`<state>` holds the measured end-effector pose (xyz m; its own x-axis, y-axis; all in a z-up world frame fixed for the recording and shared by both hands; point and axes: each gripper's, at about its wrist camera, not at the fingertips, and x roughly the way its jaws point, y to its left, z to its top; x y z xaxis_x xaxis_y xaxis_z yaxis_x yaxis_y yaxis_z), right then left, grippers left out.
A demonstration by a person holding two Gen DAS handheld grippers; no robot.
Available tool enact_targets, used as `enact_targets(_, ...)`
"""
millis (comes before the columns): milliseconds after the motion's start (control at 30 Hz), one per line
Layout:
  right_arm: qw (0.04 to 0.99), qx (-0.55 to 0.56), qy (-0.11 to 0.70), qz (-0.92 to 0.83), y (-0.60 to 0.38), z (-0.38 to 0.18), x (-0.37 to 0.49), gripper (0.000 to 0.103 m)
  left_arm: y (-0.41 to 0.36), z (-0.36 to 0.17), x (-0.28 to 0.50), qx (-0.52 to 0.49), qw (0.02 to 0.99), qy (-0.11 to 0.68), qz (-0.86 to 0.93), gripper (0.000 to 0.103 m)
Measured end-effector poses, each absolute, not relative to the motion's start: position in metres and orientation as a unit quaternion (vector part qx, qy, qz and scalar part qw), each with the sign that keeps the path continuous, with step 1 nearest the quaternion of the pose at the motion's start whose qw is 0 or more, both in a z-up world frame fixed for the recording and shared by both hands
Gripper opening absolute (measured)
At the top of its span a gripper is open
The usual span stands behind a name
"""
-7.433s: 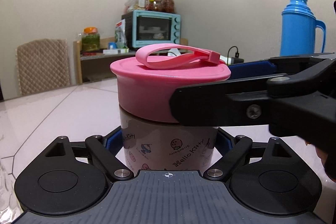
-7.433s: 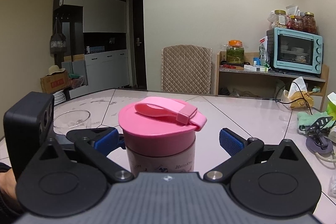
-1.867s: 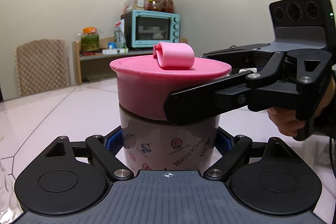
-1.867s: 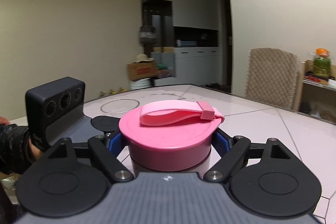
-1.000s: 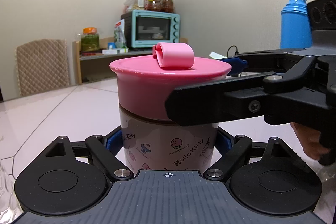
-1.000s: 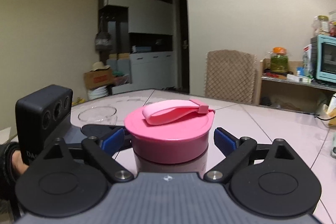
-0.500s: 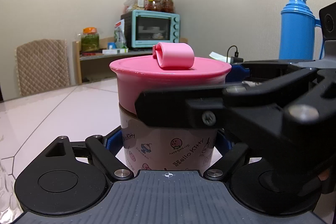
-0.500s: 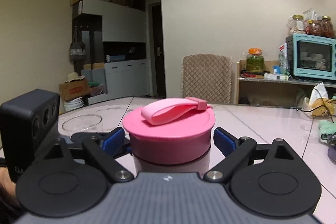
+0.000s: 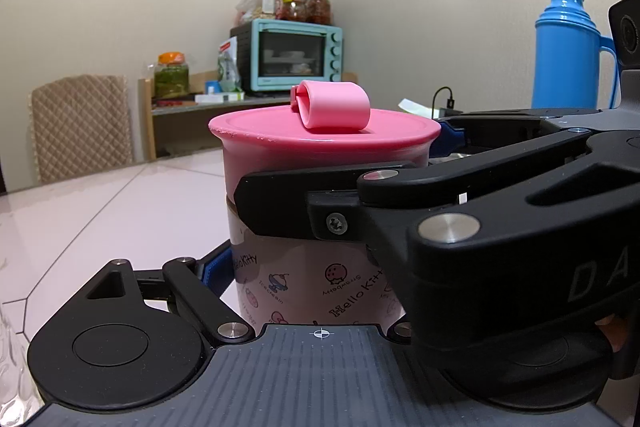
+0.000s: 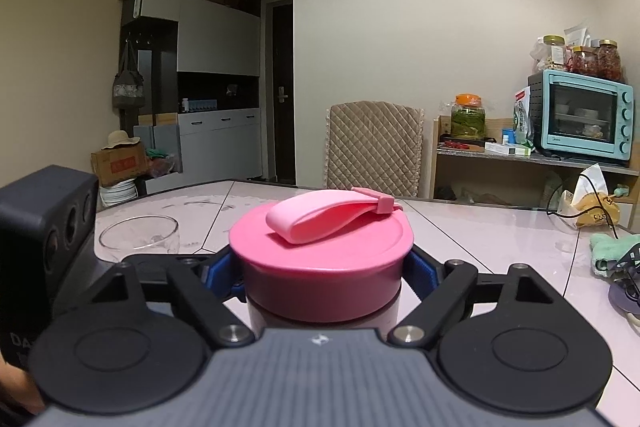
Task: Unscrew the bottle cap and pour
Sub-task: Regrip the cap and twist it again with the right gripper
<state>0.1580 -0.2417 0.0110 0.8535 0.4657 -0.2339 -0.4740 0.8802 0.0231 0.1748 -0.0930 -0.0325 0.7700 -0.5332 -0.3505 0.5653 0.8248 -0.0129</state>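
The bottle (image 9: 316, 275) stands upright on the pale tiled table (image 9: 100, 211), its printed body carrying cartoon figures and lettering. The left gripper (image 9: 308, 279) is closed on that lower body: a blue pad presses the bottle's left side, while the opposite pad is hidden behind the other tool.

The pink cap (image 10: 322, 259) sits on top of the bottle, level, with its folded pink strap (image 10: 328, 215) lying across the lid. The right gripper (image 10: 322, 277) is clamped on the cap; its blue pads (image 10: 218, 273) touch the cap's rim on both sides. In the left wrist view this tool reaches in from the right, one black finger (image 9: 304, 205) crossing the front of the cap just above the seam with the body.

The two tools thus hold the same bottle at different heights, the right one above the left one.

A glass bowl (image 10: 138, 237) sits on the table to the left of the bottle, apart from it. A blue thermos jug (image 9: 570, 51) stands behind and to the right. A teal toaster oven (image 10: 582, 117) with jars on top rests on a shelf by the far wall, near a quilted chair back (image 10: 374, 147).
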Motion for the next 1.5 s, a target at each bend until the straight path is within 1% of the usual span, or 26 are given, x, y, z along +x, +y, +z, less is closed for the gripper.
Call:
enact_targets(200, 0.951, -0.024, 0.119, 0.284, -0.251, 0.013, 0.164, 0.085, -0.094, -0.032, 0.175, 0.047, 0.94, 0.172, -0.292, 0.09)
enact_targets(667, 0.857, -0.053, 0.119, 0.498, -0.299, 0.019, 0.212, 0.085, -0.094, -0.032, 0.175, 0.047, 0.94, 0.172, -0.292, 0.09)
enact_targets(867, 0.835, -0.058, 0.114, 0.535, -0.305, 0.022, 0.219, 0.085, -0.094, -0.033, 0.175, 0.047, 0.94, 0.172, -0.292, 0.09)
enact_targets(1033, 0.839, -0.06, 0.115, 0.529, -0.302, 0.028, 0.214, 0.086, -0.094, -0.033, 0.175, 0.046, 0.94, 0.172, -0.292, 0.09)
enact_targets(1133, 0.853, -0.06, 0.123, 0.503, -0.301, 0.03, 0.21, 0.093, -0.095, -0.033, 0.175, 0.047, 0.94, 0.172, -0.292, 0.09)
enact_targets(1500, 0.91, -0.058, 0.122, 0.393, -0.284, 0.035, 0.163, 0.094, -0.095, -0.033, 0.175, 0.047, 0.94, 0.172, -0.292, 0.09)
